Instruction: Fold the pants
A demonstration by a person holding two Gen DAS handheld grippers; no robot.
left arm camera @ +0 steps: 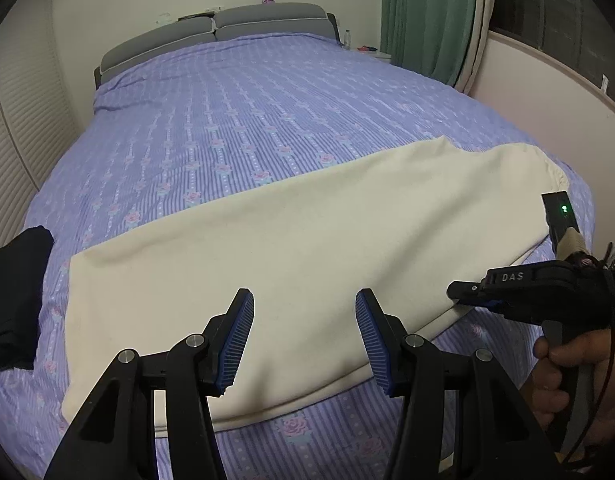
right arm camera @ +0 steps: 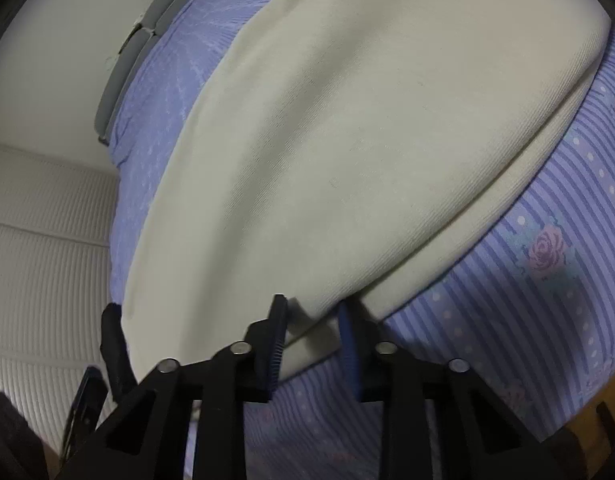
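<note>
The cream pants lie folded lengthwise in a long band across the near part of the bed, over a purple striped bedcover with rose print. The left hand-held gripper hovers above the near edge of the pants with its blue-padded fingers spread wide and nothing between them. The right hand-held gripper is at the pants' near edge toward the right end; in the right wrist view a fold of the cream fabric sits between its fingers, which are partly closed around the edge, though whether they pinch it firmly I cannot tell. In the left wrist view that gripper reaches in from the right, low against the fabric's hem, gripped by a bare hand. A dark garment lies on the bed's left edge, apart from the pants. A grey headboard stands at the far end, with green curtains at the right.
</note>
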